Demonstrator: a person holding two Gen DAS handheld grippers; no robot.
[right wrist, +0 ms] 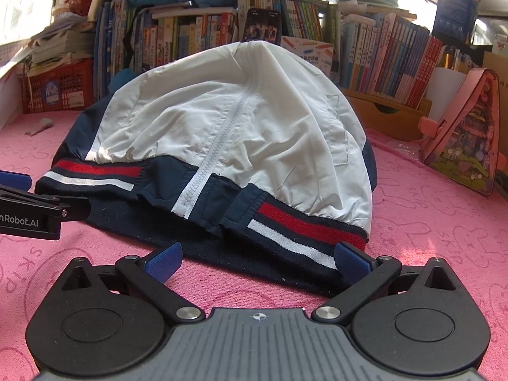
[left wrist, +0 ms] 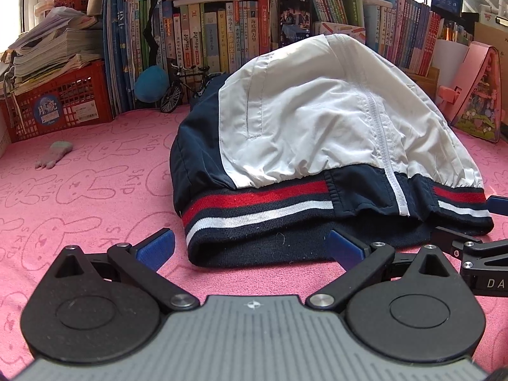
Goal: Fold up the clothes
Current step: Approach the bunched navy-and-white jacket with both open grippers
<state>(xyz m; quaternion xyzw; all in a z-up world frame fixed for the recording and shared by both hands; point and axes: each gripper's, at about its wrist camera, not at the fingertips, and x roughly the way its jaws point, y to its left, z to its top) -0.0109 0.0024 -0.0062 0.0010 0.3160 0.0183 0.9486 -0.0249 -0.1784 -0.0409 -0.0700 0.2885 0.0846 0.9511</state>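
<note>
A white and navy zip jacket (left wrist: pixel 317 127) with a red and white striped hem lies bunched on the pink cloth (left wrist: pixel 79 190). My left gripper (left wrist: pixel 250 249) is open, its blue pads just short of the hem's left end, nothing between them. The right wrist view shows the same jacket (right wrist: pixel 228 120) with its white zipper down the middle. My right gripper (right wrist: pixel 258 262) is open at the hem's right end, with its right pad against the striped rib. Each gripper shows at the edge of the other's view: the right one (left wrist: pixel 482 244), the left one (right wrist: pixel 31 209).
A row of books (left wrist: pixel 222 31) stands behind the jacket. A red crate (left wrist: pixel 60 101) with stacked paper sits far left, with a small model bicycle (left wrist: pixel 181 89) and a blue plush beside it. A pink toy case (left wrist: pixel 476 95) leans at the right. A small grey item (left wrist: pixel 54 155) lies on the cloth.
</note>
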